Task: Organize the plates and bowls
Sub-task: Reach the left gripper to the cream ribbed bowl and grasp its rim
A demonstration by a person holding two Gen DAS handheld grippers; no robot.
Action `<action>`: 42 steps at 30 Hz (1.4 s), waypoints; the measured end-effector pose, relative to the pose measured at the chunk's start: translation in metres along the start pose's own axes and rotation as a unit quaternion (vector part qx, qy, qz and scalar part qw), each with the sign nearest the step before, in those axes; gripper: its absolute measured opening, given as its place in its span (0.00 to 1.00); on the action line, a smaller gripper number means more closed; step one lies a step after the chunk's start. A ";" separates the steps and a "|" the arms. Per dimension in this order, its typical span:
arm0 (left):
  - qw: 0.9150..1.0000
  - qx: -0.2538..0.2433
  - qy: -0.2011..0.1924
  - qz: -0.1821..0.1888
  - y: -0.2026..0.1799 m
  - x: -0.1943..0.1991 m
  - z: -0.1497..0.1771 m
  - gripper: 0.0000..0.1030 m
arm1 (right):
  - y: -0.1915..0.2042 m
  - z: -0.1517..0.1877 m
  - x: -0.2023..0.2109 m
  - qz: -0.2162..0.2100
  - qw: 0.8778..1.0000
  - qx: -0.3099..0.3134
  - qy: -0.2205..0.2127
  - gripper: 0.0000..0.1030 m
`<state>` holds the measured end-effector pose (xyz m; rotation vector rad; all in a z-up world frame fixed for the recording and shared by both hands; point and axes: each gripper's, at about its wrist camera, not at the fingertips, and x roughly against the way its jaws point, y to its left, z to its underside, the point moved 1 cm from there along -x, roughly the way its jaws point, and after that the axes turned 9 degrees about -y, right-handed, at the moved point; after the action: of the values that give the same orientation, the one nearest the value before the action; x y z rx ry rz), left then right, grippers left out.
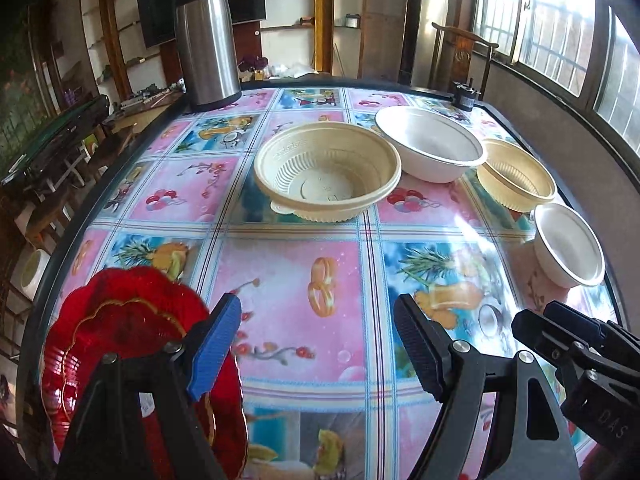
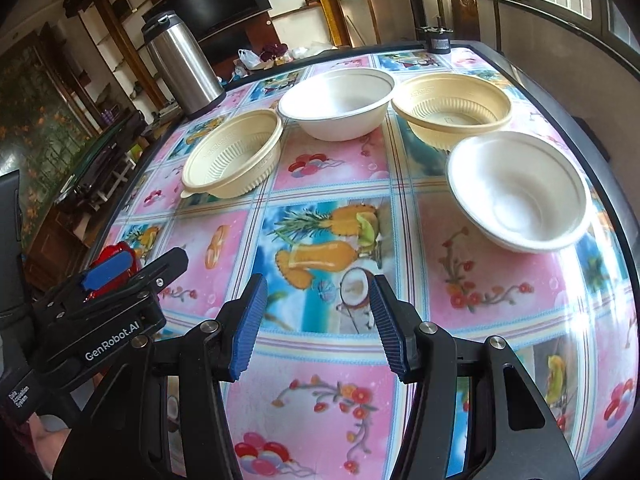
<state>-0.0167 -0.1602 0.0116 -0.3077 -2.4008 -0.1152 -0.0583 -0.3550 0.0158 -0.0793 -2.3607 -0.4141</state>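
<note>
Left wrist: left gripper wide, empty; red plate under its left finger, ribbed beige bowl ahead.
Right wrist: right gripper half-spread, empty; white bowl ahead-right of it. Pinch rims, nest like with like.
</note>
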 end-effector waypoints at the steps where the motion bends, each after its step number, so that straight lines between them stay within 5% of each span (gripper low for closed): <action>1: 1.000 0.000 0.001 -0.001 0.001 -0.002 -0.002 0.77 | 0.000 -0.002 -0.002 0.000 1.000 0.000 0.000 0.52; 42: 0.999 0.029 0.018 -0.033 0.051 -0.059 -0.060 0.77 | 0.031 -0.059 -0.096 -0.023 0.999 -0.017 0.041 0.52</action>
<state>0.0771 -0.1323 0.0171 -0.1991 -2.3735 -0.0807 0.0564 -0.3382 -0.0007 -0.0233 -2.2779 -0.4707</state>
